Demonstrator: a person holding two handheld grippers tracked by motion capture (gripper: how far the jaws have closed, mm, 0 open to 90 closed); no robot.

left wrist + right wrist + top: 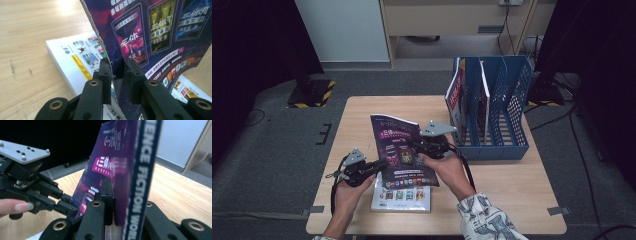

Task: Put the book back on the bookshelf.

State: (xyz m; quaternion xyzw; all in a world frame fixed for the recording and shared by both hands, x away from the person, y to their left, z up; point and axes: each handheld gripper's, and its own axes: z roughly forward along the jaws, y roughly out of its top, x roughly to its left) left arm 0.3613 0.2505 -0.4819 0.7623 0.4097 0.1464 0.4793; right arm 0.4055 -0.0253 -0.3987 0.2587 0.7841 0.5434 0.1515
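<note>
Both claws grip the purple magazine (pixel 404 150): the left claw (pixel 379 165) at its edge, the right claw (pixel 418 145) at its spine.

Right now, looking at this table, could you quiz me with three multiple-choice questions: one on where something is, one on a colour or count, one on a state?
1. Where does the blue file rack stand?
A. At the table's far right
B. At the near left corner
C. On the floor

2. How many grippers grasp the purple magazine?
A. None
B. One
C. Two

3. How does the white magazine lie?
A. Upright in the rack
B. Flat on the table
C. Held in the air

Answers:
1. A, the high view shows it at the far right side.
2. C, the left gripper pinches its lower edge and the right gripper clamps its spine.
3. B, it rests flat beneath the raised magazine.
</note>
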